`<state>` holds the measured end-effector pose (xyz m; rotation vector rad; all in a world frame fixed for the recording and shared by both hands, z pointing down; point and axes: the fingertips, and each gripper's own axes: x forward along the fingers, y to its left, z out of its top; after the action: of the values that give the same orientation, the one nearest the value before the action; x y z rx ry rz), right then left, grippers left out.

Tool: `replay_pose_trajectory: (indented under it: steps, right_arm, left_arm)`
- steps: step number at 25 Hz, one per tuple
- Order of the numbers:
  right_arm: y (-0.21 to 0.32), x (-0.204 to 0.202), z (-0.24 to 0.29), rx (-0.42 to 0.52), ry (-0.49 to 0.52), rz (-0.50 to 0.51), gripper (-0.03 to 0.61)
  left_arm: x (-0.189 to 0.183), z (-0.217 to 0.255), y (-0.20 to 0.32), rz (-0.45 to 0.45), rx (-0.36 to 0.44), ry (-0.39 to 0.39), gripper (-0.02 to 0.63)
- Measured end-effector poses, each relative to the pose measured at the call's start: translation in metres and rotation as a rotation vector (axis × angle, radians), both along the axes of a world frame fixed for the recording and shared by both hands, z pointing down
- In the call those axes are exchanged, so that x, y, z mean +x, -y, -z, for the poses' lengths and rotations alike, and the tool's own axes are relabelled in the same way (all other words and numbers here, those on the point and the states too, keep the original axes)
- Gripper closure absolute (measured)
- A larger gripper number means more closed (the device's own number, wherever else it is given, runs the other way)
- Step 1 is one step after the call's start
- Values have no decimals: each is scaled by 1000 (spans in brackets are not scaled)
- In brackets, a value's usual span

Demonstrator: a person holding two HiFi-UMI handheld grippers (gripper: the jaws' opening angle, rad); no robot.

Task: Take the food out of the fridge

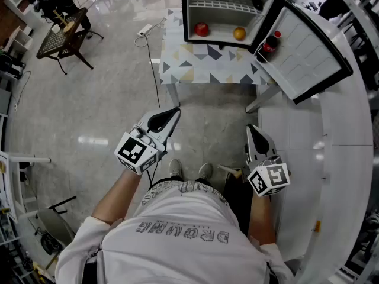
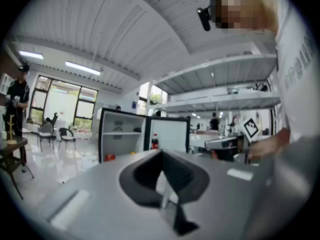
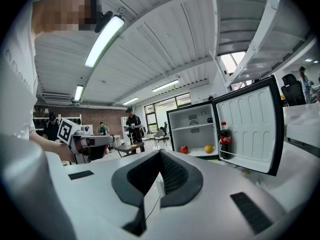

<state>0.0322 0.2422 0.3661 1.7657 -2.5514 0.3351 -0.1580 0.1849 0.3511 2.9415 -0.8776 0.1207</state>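
Nearest, left tongs [image 1: 175,110]: were held well short of the fridge [image 1: 186,10], out in front of it and toward its left; jaws were pressed together with nothing between them.
Right tongs [image 1: 251,128]: were also well short of the fridge, in front of its open door [image 1: 308,52]; jaws were closed on each other, empty.
Floor [image 1: 106,111]: glossy grey, lay between both tongs and the fridge.
Table [image 1: 207,61]: carried the fridge; its triangle-patterned top reached out in front of the fridge's opening.
Door: was swung wide to the fridge's right, its white inner side showing.
Cola bottle [image 1: 269,45]: stood upright in the door's lower rack, next to the fridge's right wall; red cap and label.
Apple [image 1: 202,29]: red, sat on the bottom of the fridge, toward its left wall.
Orange [image 1: 239,34]: sat on the same level, right of the apple and apart from it, near the fridge's right wall.
Shelf [image 1: 222,5]: white wire, crossed the fridge above both fruits; a dark item [image 1: 257,2] sat at its right end, too small to tell.
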Motion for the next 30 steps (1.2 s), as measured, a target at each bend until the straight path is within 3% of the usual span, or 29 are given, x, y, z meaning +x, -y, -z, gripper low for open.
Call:
replay_pose_trajectory:
  steps: [30]
  right_arm:
    - [-5,53,0,34,-39,98,584]
  left_arm:
    - [59,-4,-18,47,19,6,606]
